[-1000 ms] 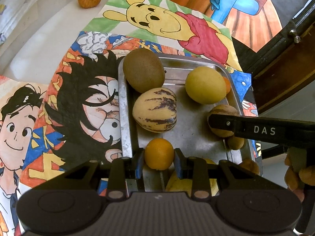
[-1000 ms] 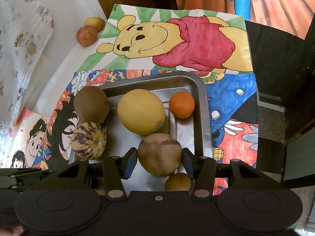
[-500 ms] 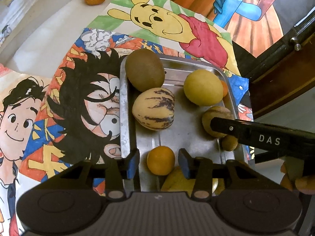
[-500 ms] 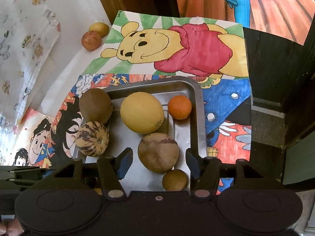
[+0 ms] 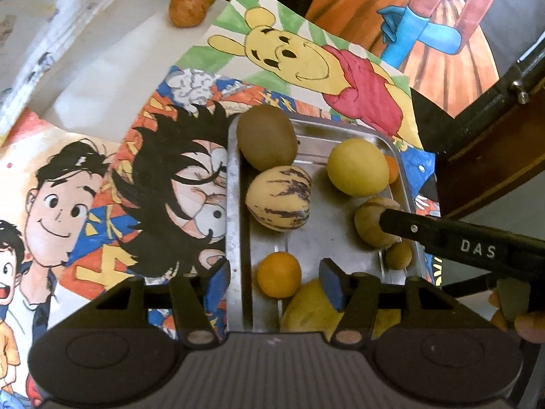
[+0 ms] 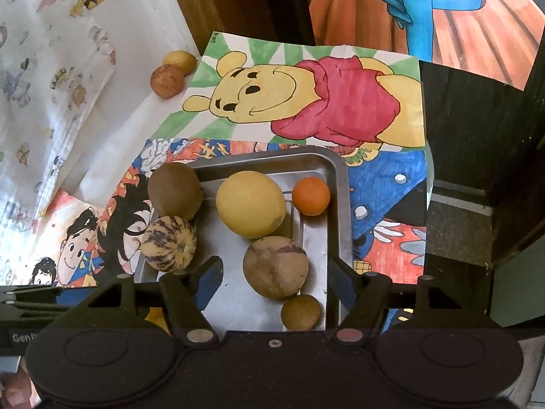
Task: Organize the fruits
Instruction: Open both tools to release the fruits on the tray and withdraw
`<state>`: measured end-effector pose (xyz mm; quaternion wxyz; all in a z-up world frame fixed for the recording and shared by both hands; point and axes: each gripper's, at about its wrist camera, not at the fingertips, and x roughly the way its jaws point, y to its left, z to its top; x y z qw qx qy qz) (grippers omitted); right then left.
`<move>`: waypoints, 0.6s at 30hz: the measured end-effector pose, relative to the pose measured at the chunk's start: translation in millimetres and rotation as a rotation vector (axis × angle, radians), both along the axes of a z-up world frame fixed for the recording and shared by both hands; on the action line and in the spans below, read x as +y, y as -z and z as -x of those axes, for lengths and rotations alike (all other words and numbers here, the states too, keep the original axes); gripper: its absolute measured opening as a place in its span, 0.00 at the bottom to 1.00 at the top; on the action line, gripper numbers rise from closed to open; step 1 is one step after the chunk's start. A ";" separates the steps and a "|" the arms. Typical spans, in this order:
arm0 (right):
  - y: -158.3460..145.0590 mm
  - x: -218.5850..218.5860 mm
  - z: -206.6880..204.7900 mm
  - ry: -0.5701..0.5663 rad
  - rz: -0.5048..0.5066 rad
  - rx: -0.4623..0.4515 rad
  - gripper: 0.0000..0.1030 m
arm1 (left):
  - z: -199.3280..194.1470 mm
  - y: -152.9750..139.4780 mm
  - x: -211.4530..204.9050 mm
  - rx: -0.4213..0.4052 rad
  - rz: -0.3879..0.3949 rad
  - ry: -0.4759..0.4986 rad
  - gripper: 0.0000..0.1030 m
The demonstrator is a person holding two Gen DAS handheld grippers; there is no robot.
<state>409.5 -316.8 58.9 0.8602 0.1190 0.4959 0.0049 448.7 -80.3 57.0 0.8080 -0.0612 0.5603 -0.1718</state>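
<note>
A metal tray (image 5: 235,204) (image 6: 337,204) holds several fruits: a brown kiwi (image 5: 266,141), a striped melon (image 5: 278,197), a yellow round fruit (image 5: 357,166), a small orange (image 5: 278,274) and a tan round fruit (image 6: 276,267). My left gripper (image 5: 274,277) is open, its fingers either side of the small orange without touching it. My right gripper (image 6: 274,277) is open above the tan fruit, fingers wide apart; its finger (image 5: 442,235) crosses the left wrist view.
Two loose fruits, one reddish-brown (image 6: 167,80) and one yellow (image 6: 179,62), lie on white cloth at the far left. Cartoon drawings (image 6: 306,102) lie under and around the tray. Dark wooden furniture (image 6: 483,156) stands at the right.
Both grippers opened, letting go of the small orange and the tan fruit, which now rest in the tray. Both grippers pulled back and up.
</note>
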 end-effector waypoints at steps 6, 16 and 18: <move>-8.8 -0.8 8.4 0.006 -0.007 -0.020 0.78 | 3.3 -7.8 6.1 -0.021 -0.026 -0.042 0.73; -18.5 3.9 32.6 0.028 0.002 -0.043 0.90 | 11.5 -20.4 11.9 -0.056 -0.078 -0.082 0.92; -20.9 3.9 37.1 0.031 0.004 -0.048 0.93 | 14.3 -21.8 13.4 -0.062 -0.089 -0.092 0.95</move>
